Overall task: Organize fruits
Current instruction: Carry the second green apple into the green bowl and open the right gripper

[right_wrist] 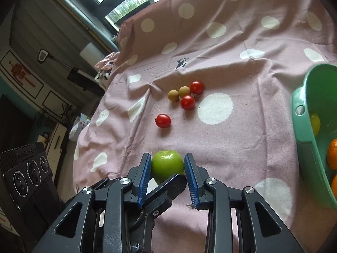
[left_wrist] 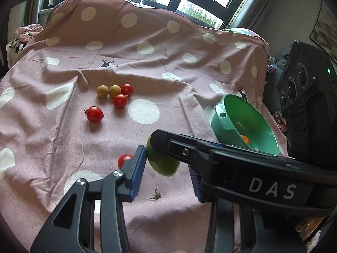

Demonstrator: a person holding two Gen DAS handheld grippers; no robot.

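Observation:
A small green apple (right_wrist: 167,166) sits between the blue pads of my right gripper (right_wrist: 167,158), which is shut on it. My left gripper (left_wrist: 166,158) holds the same apple (left_wrist: 163,165) crosswise. Its left pad (left_wrist: 139,168) touches the apple's side. Its other finger (right_wrist: 166,189) lies against the apple's underside in the right wrist view. A right finger (left_wrist: 166,144) covers the apple's top. Three cherry tomatoes (right_wrist: 163,120) (right_wrist: 187,102) (right_wrist: 196,87) and two tan round fruits (right_wrist: 173,95) (right_wrist: 184,91) lie on the cloth beyond. Another tomato (left_wrist: 124,160) peeks from behind the left finger.
A green basin (right_wrist: 303,130) at the right holds oranges (right_wrist: 332,154) and a yellow fruit (right_wrist: 314,122); it shows tilted in the left wrist view (left_wrist: 242,109). A pink dotted cloth (left_wrist: 147,52) covers the surface. A stem scrap (left_wrist: 154,196) lies near the front.

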